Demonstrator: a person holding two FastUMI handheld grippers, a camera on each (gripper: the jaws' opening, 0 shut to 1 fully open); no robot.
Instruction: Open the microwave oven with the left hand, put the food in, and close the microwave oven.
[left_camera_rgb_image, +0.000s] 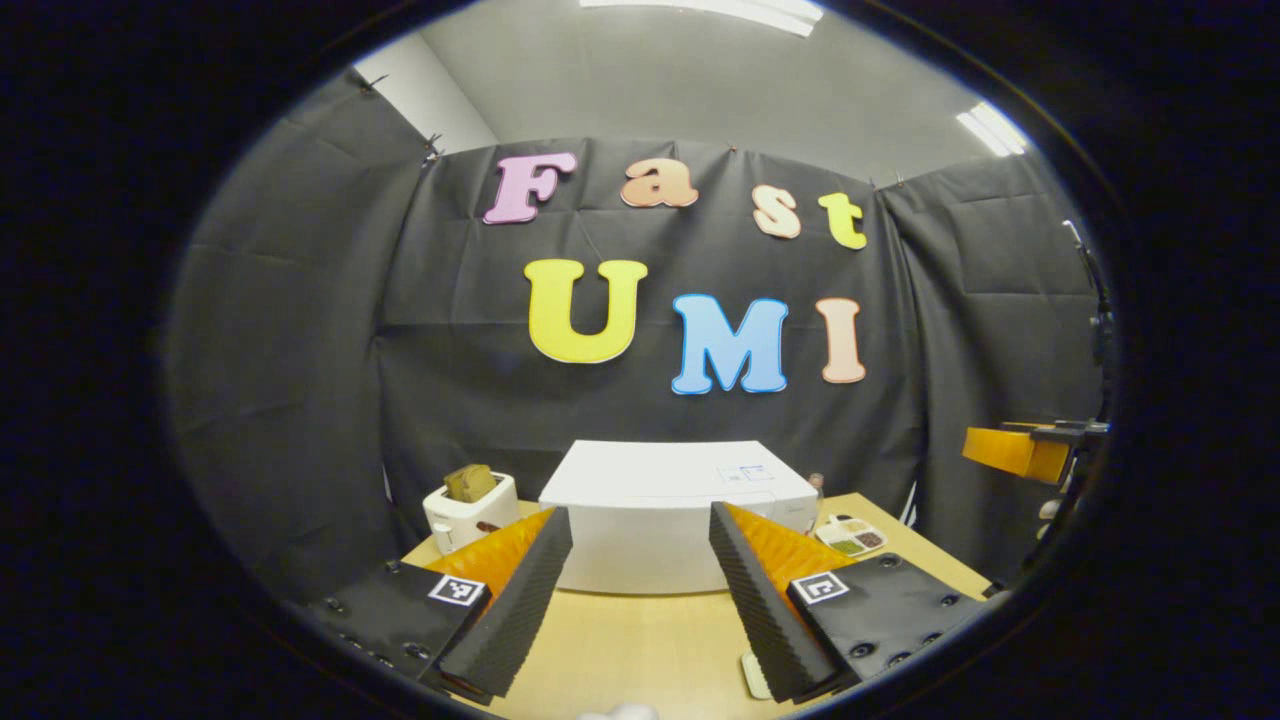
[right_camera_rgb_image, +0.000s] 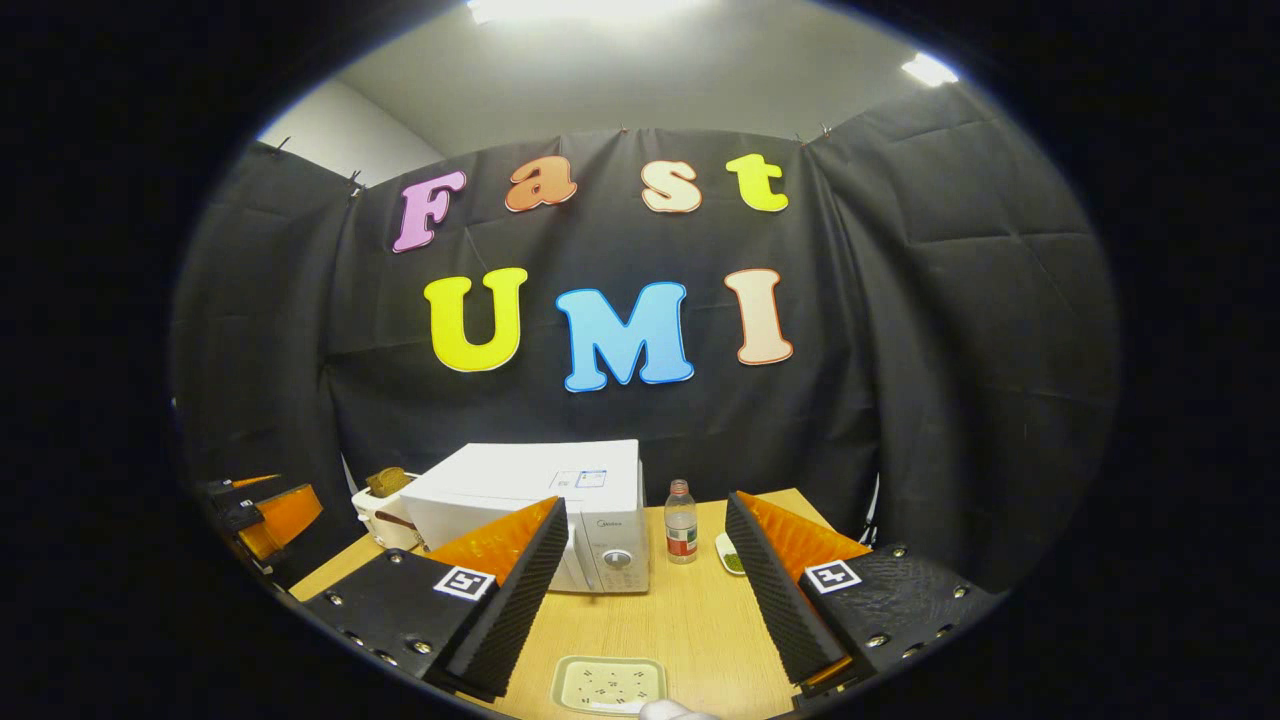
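— Both claws, how do they stand?
— Your left gripper (left_camera_rgb_image: 640, 600) is spread wide and bare; your right gripper (right_camera_rgb_image: 645, 590) likewise, grasping nothing.
— Where's the microwave oven (left_camera_rgb_image: 660, 510)?
— Centre of the frame, door closed, its lower corners hidden behind your fingers.
— And the food?
— You've a tray (right_camera_rgb_image: 608, 685) cut off at the bottom edge of the right gripper view; its contents are hard to make out.

each gripper's wedge-shaped fingers (left_camera_rgb_image: 520, 600) have ribbed inner pads; black screw-studded mounts (right_camera_rgb_image: 890, 600) at five o'clock carry square black-and-white markers (right_camera_rgb_image: 832, 576).
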